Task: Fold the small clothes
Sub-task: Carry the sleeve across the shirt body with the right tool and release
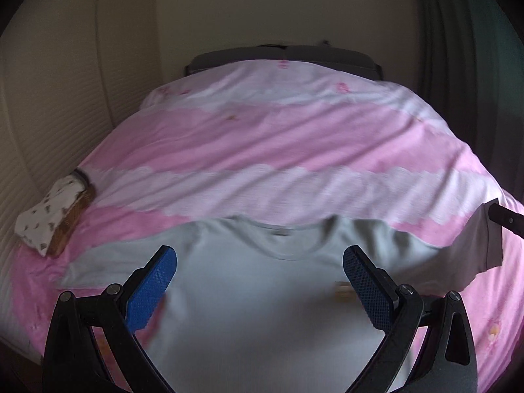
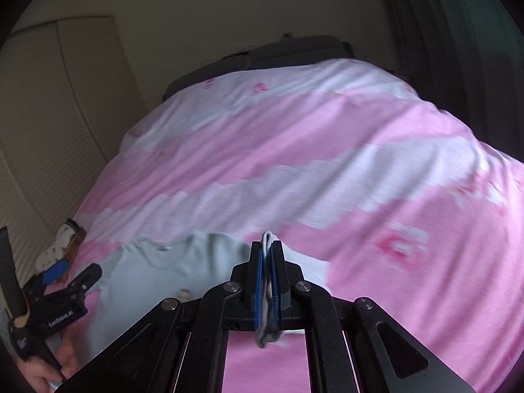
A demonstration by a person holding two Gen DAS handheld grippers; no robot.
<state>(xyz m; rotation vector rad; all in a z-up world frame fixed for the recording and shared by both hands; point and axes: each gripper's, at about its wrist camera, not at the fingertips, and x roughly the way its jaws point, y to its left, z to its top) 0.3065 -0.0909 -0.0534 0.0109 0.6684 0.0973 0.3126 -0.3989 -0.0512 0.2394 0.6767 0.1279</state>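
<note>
- The lower hem of the pale T-shirt (image 1: pixel 262 294) runs off the bottom edge of the left wrist view, behind the gripper frame.
- A small tan mark (image 1: pixel 342 291) on the shirt, lower right of centre, is too blurred to identify.
- The pink and white bedcover (image 1: pixel 278 150) is smeared by motion; its small printed motifs cannot be read.
- At the left edge, a patterned cloth (image 1: pixel 49 216) covers most of a brown basket (image 1: pixel 70 226); its contents are hidden.
- In the right wrist view, the sleeve (image 2: pixel 269 281) pinched between the pads is mostly concealed by them.
- The hand (image 2: pixel 46 370) at lower left is cut by the frame edge.
</note>
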